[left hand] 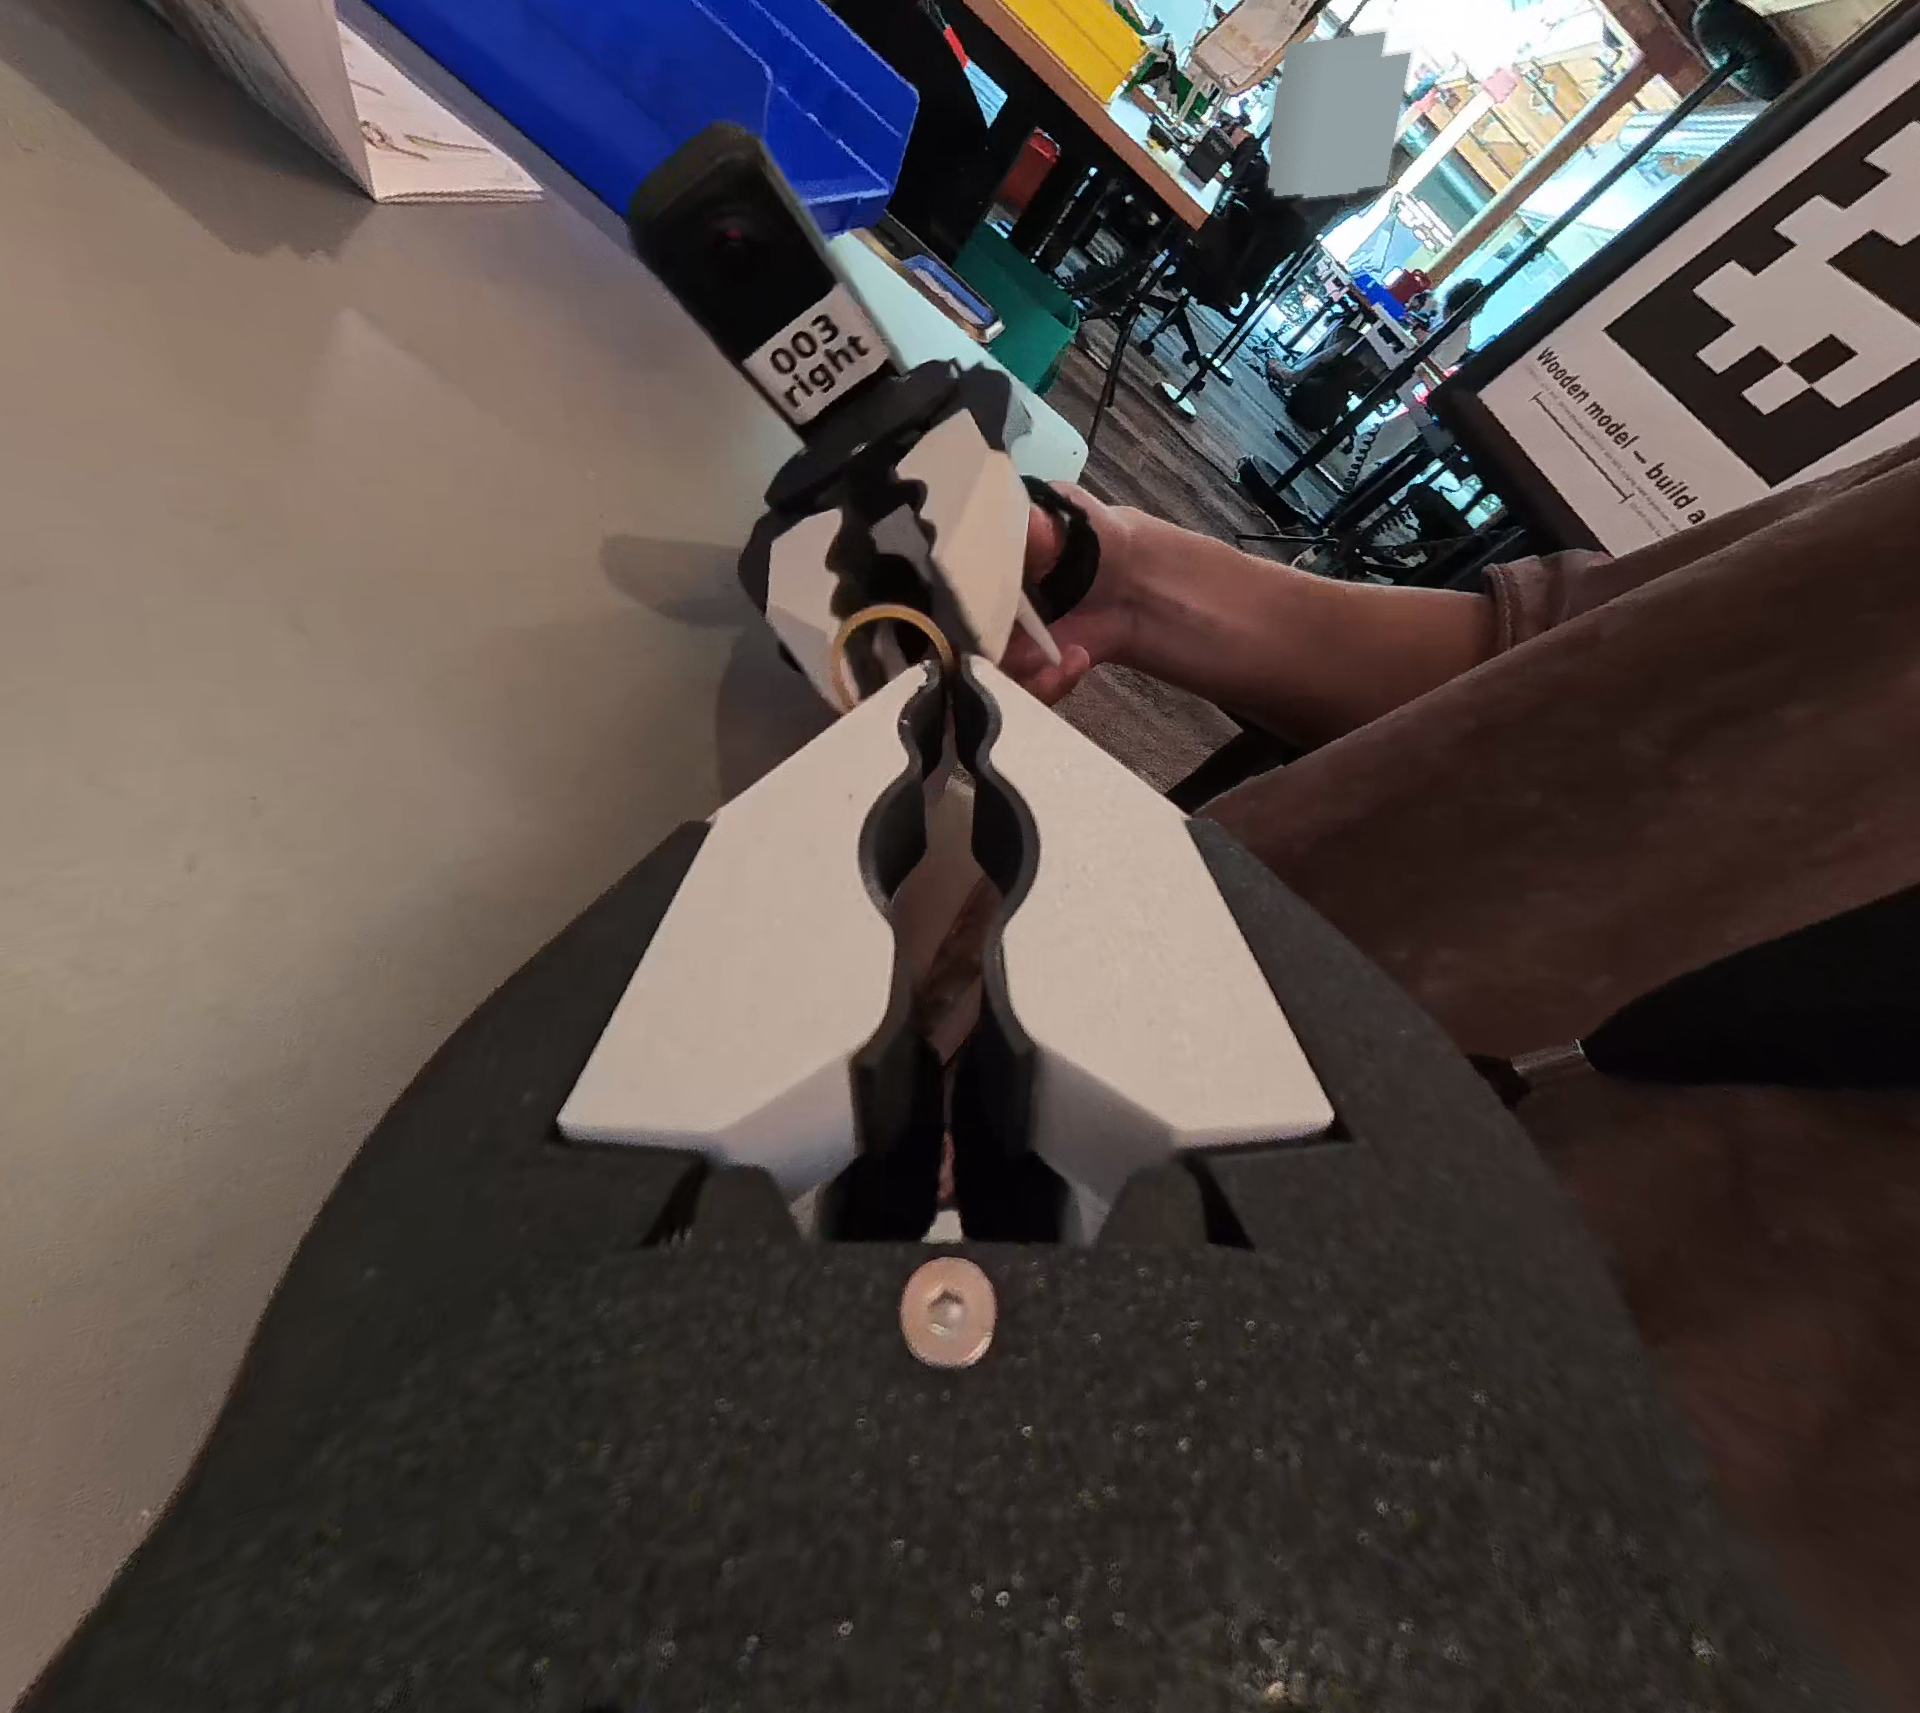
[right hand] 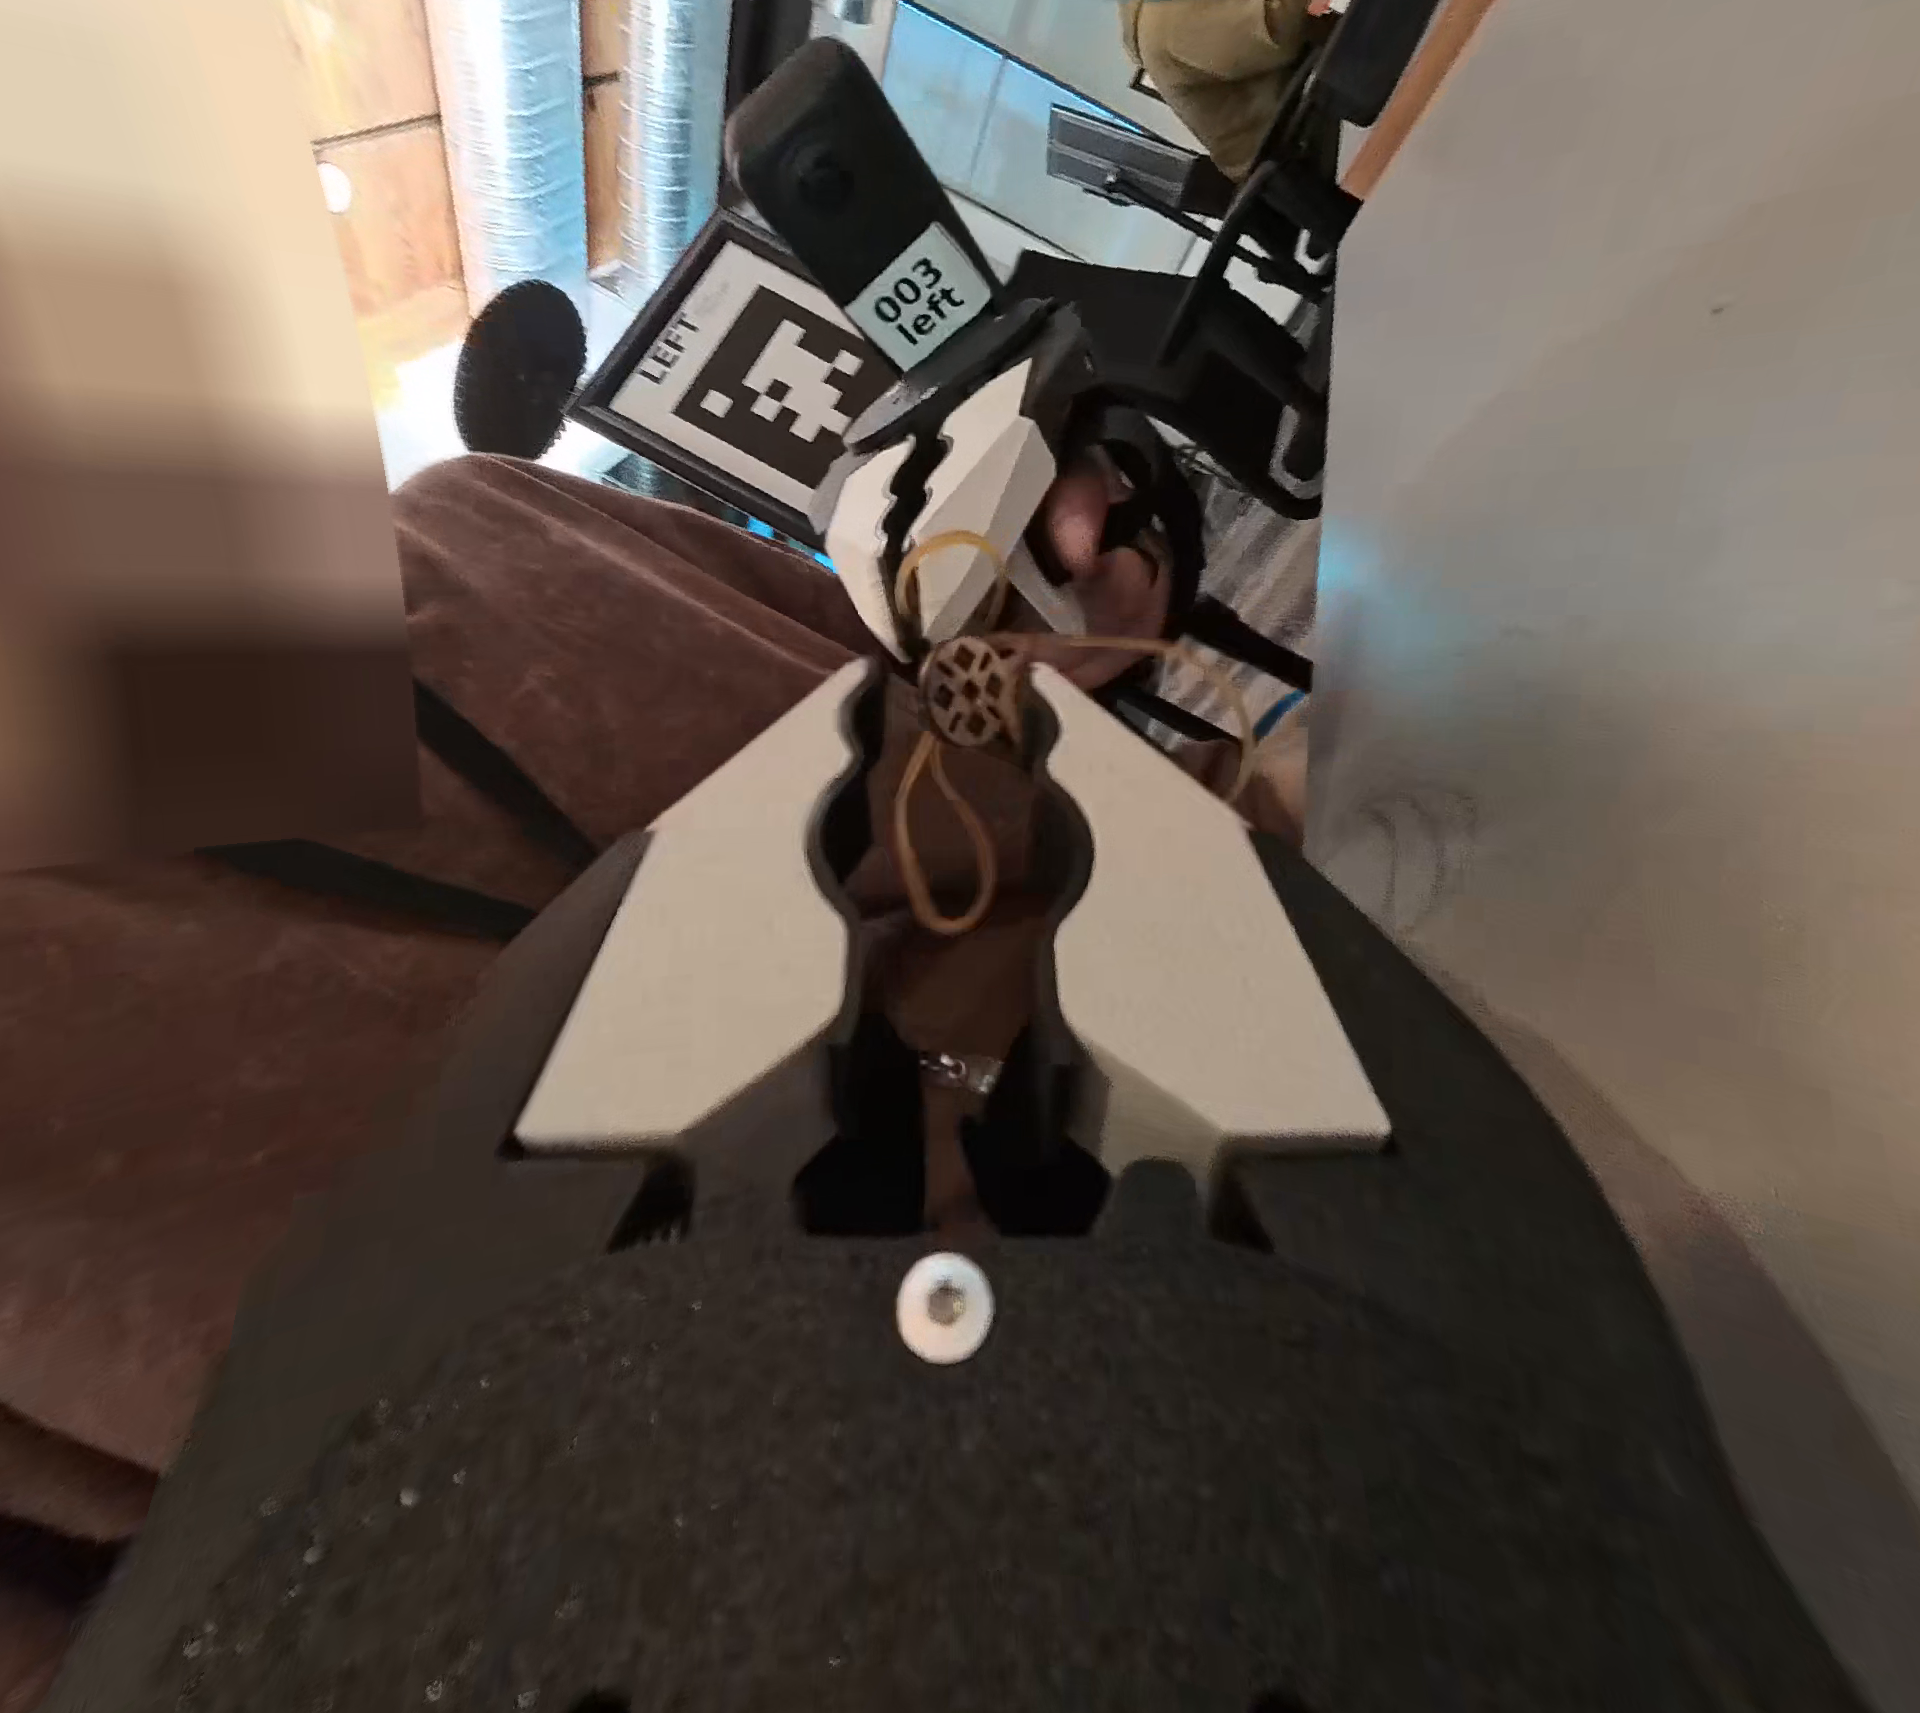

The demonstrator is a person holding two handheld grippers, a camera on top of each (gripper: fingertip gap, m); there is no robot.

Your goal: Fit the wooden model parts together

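In the right wrist view, my right gripper is shut on a small round wooden wheel with cut-out holes, held between its tips. A tan rubber band loops from the wheel down between the fingers and off to the right. My left gripper meets it tip to tip, shut, with a band loop by its tip. In the left wrist view, my left gripper is shut, the right gripper is just beyond it, and a tan loop sits there. Both are held above the person's lap, off the table.
A grey table lies to the left, with a blue bin and an open instruction booklet at its far side. A framed black-and-white marker board stands to the right. The person's brown sleeve and hand are close by. Both grippers' tips are close together, under 4 cm apart.
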